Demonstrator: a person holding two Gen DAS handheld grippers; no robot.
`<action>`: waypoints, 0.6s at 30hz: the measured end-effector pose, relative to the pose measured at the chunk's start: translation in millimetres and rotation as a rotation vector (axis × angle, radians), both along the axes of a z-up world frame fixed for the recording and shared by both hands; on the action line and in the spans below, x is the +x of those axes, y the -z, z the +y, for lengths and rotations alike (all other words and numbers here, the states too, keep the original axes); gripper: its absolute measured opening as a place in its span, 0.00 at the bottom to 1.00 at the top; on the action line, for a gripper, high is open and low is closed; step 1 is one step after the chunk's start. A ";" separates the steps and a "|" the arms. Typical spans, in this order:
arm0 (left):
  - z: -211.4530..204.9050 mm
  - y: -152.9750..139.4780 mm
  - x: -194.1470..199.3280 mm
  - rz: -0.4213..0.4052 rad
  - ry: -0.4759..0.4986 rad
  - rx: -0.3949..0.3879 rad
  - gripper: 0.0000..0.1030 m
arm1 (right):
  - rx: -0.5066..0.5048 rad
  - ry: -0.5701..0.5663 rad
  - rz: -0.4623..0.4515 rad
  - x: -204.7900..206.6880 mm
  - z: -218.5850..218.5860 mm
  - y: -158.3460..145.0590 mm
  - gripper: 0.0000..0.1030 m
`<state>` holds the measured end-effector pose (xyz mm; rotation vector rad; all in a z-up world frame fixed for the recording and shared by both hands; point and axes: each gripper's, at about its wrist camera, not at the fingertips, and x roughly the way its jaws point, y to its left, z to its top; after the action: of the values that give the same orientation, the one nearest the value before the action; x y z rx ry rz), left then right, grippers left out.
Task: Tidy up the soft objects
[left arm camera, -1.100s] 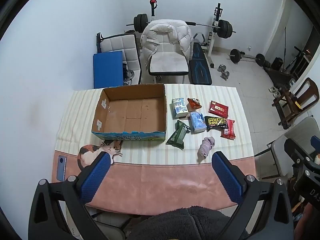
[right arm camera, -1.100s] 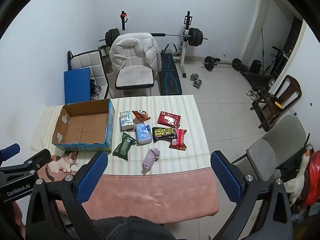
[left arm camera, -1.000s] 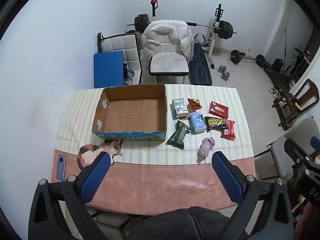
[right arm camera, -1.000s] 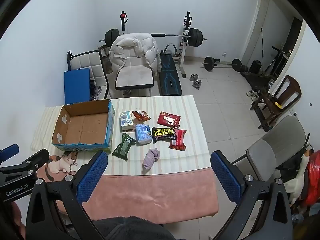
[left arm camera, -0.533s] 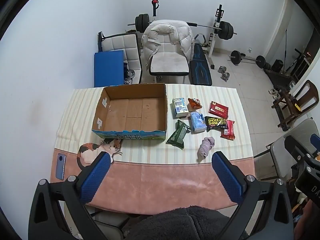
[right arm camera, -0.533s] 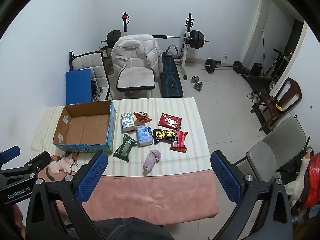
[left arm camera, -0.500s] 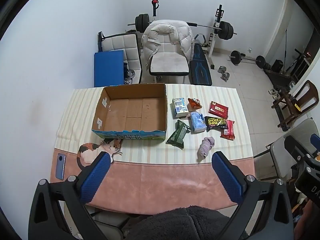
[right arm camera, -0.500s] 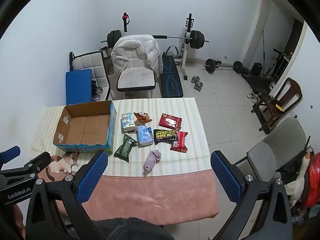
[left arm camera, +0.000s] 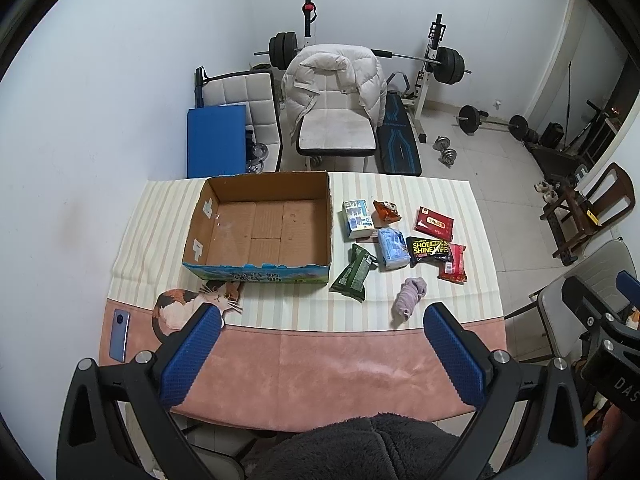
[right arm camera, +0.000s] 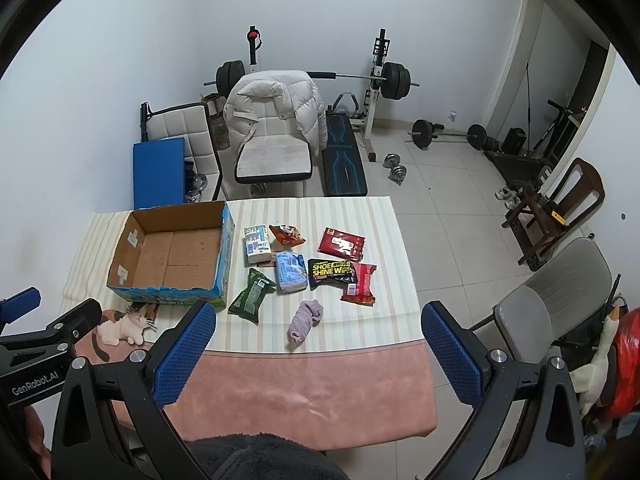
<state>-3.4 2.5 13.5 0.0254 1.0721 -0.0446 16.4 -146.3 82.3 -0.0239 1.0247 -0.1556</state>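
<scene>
While both tools gape empty, packets (left arm camera: 394, 248) lie between sock (left arm camera: 410, 300) and cardboard box (left arm camera: 260, 232).

lilac sock (left arm camera: 410, 300) | crumpled, on table | empty box (left arm camera: 262, 226) | well apart

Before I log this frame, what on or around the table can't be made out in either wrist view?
- Small print on the white-blue pack: too small, both views.
- Cardboard box near inside wall: hidden by its own rim.
- Phone: seen only in the left view.
- Table near edge: covered by dark fleece.
</scene>
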 end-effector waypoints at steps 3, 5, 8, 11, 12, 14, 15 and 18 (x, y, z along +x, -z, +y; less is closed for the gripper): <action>-0.8 -1.6 0.4 -0.003 0.001 0.000 1.00 | -0.002 -0.001 -0.002 -0.6 -0.3 0.9 1.00; -1.9 -4.0 0.6 -0.007 0.001 -0.001 1.00 | -0.002 0.002 -0.002 -0.7 -0.6 0.7 1.00; -2.3 -4.9 1.0 -0.014 -0.001 -0.007 1.00 | -0.002 0.001 -0.002 -0.8 -0.4 0.6 1.00; -3.8 -5.9 -0.7 -0.021 0.000 -0.009 1.00 | 0.000 0.001 -0.004 -4.5 -0.6 -2.2 1.00; -3.6 -6.4 -0.1 -0.021 -0.001 -0.009 1.00 | 0.001 0.002 -0.005 -4.2 -0.2 -2.5 1.00; -4.0 -7.2 0.6 -0.020 -0.002 -0.010 1.00 | -0.003 0.001 -0.004 -4.1 -0.1 -2.2 1.00; -4.2 -7.1 0.0 -0.020 -0.003 -0.010 1.00 | 0.000 0.000 -0.004 -4.2 -0.4 -2.3 1.00; -4.6 -6.8 -0.6 -0.021 -0.002 -0.010 1.00 | -0.003 0.000 -0.005 -4.1 0.7 -2.6 1.00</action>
<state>-4.1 -2.1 20.3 0.0162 1.0508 -0.0481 12.2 -145.7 84.9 -0.0264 1.0197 -0.1568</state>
